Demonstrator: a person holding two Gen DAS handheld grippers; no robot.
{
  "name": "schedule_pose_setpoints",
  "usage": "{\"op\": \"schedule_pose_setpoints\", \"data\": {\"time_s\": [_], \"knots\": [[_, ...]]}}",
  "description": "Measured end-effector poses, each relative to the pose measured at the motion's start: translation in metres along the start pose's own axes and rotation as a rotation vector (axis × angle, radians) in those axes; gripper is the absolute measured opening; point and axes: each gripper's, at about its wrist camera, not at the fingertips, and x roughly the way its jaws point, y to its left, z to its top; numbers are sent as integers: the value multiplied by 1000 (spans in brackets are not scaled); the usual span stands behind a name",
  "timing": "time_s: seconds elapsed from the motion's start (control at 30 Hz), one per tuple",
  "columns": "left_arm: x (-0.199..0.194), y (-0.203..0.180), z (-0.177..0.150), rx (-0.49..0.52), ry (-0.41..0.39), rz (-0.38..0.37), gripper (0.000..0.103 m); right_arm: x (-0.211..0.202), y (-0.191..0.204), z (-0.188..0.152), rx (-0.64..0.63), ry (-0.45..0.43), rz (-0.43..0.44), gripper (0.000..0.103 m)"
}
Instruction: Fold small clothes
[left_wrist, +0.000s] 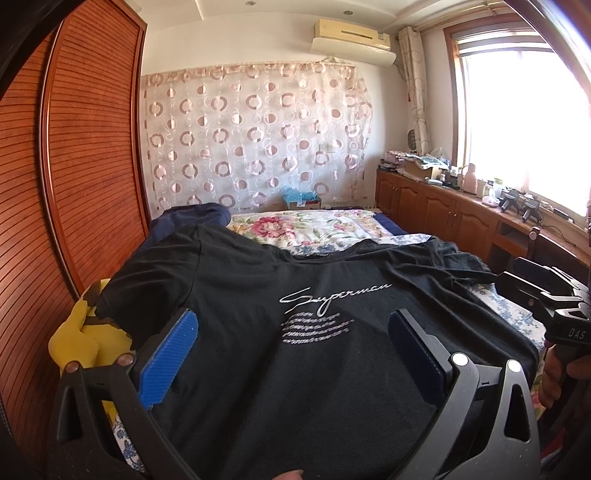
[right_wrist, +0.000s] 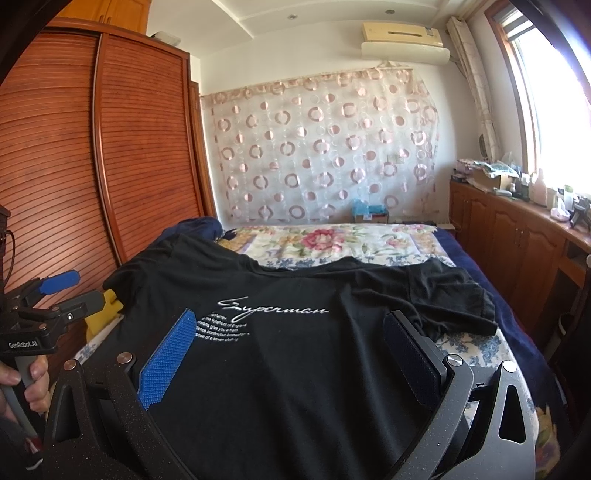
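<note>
A black T-shirt (left_wrist: 258, 302) with white script lettering lies spread flat on the bed, front up, collar toward the far wall. Its right sleeve (right_wrist: 458, 295) is rumpled. My left gripper (left_wrist: 295, 328) hovers open over the shirt's lower part, blue pads wide apart, nothing between them. My right gripper (right_wrist: 291, 339) is also open above the lower part of the shirt (right_wrist: 295, 354), holding nothing. The right gripper shows in the left wrist view at the right edge (left_wrist: 532, 291), and the left gripper shows in the right wrist view at the left edge (right_wrist: 66, 288), each held by a hand.
A floral quilt (left_wrist: 306, 225) covers the bed's far end, with a dark blue bundle (left_wrist: 192, 214) beside it. A yellow plush toy (left_wrist: 81, 332) lies at the bed's left edge by the wooden wardrobe (left_wrist: 74, 166). Wooden cabinets (left_wrist: 443, 210) with clutter run under the window at right.
</note>
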Motion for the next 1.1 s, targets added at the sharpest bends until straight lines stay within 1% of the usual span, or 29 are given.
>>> {"op": "schedule_pose_setpoints", "data": {"time_s": [0.1,0.23,0.4,0.6,0.67,0.8,0.9,1.03,1.1], "knots": [[7,12,-3,-6,20,21,103,10,5,-1,-13,16,12,103],[16,35,-7,-15,40,62,103,24,3,-8,-19,40,29,103],[23,59,-10,-32,58,93,103,42,0,-17,-22,85,48,103],[33,87,-15,20,102,144,103,64,5,-29,-35,150,87,103],[38,101,-16,16,124,133,103,70,8,-34,-46,166,95,103],[41,118,-15,6,145,112,103,76,11,-43,-51,196,104,103],[47,133,-13,-25,172,80,103,81,10,-48,-44,219,111,103],[56,145,-8,0,192,100,103,84,13,-51,-60,237,119,103],[60,153,-4,-1,196,91,103,87,16,-51,-71,243,125,103]]}}
